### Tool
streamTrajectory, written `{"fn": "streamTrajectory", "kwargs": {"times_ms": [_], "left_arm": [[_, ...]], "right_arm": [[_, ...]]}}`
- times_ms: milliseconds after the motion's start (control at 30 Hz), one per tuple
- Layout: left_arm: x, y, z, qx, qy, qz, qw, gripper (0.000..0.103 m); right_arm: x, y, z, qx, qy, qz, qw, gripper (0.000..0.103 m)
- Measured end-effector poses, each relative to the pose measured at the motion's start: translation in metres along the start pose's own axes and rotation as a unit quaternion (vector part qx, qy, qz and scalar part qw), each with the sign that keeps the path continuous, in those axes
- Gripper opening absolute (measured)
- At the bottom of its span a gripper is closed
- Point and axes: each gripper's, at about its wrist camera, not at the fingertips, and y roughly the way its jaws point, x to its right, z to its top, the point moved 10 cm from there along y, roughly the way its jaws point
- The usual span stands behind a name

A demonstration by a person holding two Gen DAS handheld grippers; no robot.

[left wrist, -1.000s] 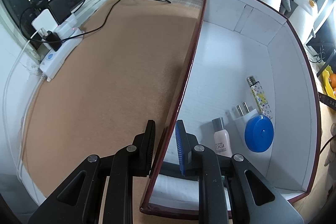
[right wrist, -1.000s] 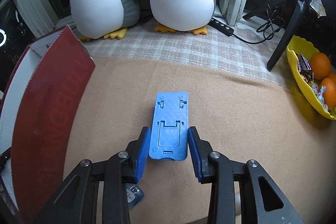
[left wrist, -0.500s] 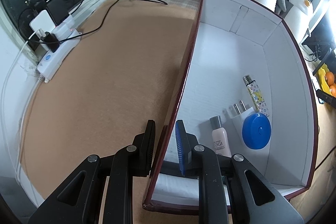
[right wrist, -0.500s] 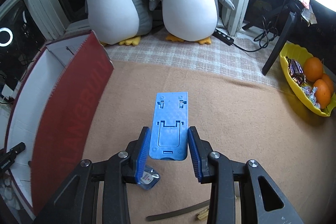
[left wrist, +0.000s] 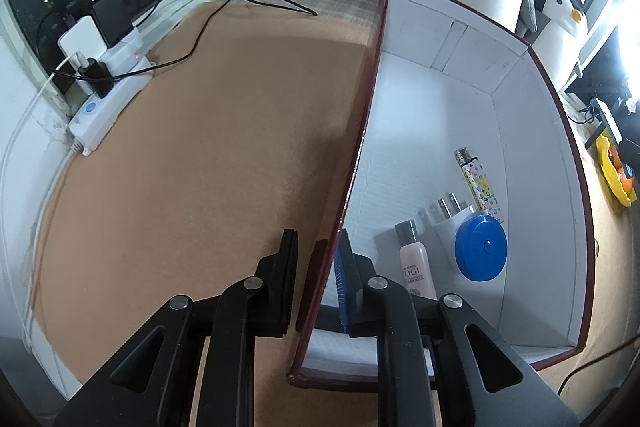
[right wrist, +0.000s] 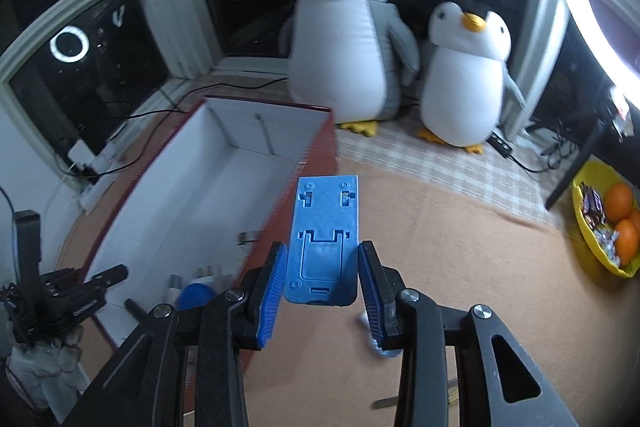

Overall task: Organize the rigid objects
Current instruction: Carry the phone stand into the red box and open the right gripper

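Note:
My right gripper (right wrist: pixel 322 275) is shut on a flat blue plastic phone stand (right wrist: pixel 325 241) and holds it in the air beside the box's near wall. The box (right wrist: pixel 224 163) is white inside and dark red outside. My left gripper (left wrist: pixel 316 267) straddles the box's left wall (left wrist: pixel 360 143), one finger outside and one inside, closed on it. Inside the box lie a patterned lighter (left wrist: pixel 478 185), a white plug adapter (left wrist: pixel 450 219), a blue round case (left wrist: pixel 480 249) and a small pink bottle (left wrist: pixel 414 263). The left gripper also shows in the right wrist view (right wrist: pixel 72 291).
Two plush penguins (right wrist: pixel 348 39) stand at the back by the window. A yellow bowl with oranges and sweets (right wrist: pixel 608 223) sits at the right. A power strip with chargers and cables (left wrist: pixel 104 83) lies at the left edge. Small items lie on the tan cloth under my right gripper (right wrist: pixel 400 401).
My right gripper has risen and swung left with the blue stand, so the box interior now shows. The left gripper keeps its hold on the box wall.

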Motion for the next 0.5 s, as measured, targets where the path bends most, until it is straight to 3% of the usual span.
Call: {"fn": "streamTrajectory", "kwargs": {"times_ms": [500], "left_arm": [[-0.002,-0.011,0.0,0.019,0.007,-0.02,0.9996,0.007]], "right_arm": [[-0.097,0.004,-0.03,-0.023,-0.067,0.043,0.997,0.033]]}}
